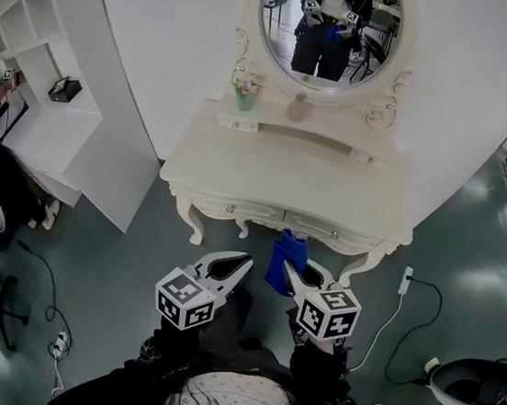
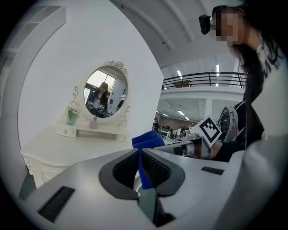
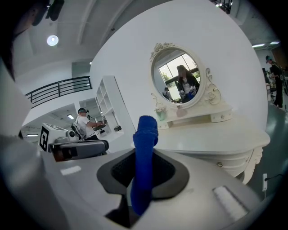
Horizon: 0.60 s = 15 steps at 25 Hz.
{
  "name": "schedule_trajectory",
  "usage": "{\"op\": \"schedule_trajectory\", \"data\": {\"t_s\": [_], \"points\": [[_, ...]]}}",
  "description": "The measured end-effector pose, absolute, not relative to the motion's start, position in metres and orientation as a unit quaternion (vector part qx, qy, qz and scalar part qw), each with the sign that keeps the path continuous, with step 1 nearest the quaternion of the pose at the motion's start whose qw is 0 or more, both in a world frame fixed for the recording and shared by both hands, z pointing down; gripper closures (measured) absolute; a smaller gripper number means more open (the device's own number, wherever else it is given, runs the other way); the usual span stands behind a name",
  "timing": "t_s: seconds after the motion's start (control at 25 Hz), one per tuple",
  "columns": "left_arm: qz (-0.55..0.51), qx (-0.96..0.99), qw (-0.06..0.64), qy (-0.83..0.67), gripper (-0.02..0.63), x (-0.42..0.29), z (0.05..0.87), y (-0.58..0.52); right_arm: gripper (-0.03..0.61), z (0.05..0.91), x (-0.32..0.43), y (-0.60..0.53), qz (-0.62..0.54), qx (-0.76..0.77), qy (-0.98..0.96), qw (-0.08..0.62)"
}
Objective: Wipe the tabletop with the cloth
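The blue cloth hangs bunched from my right gripper, which is shut on it in front of the white dressing table. In the right gripper view the cloth stands up thick between the pads of my right gripper. My left gripper sits just left of the cloth, pointing at it. In the left gripper view its jaws leave only a thin slit, with a strip of the cloth showing through it. Both grippers hang short of the table's front edge, over the floor.
An oval mirror stands at the table's back, with a small vase and a bottle on its low shelf. White shelving is at the left. A cable and plug lie on the floor at the right.
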<state>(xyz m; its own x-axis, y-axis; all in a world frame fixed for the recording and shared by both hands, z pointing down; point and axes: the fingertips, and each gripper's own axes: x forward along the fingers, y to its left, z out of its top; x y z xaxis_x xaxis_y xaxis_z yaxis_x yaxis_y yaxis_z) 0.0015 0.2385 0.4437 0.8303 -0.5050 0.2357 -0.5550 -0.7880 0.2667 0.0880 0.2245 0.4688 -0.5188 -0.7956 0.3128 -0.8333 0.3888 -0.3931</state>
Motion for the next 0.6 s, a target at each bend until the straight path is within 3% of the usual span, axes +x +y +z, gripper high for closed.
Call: {"op": "schedule_trajectory", "data": {"t_s": [0.6], "points": [[0.097, 0.95, 0.168, -0.242, 0.612, -0.029, 0.464, 0.067, 0.502, 0.495, 0.057, 0.062, 0.298, 0.51, -0.803, 0.072]]}}
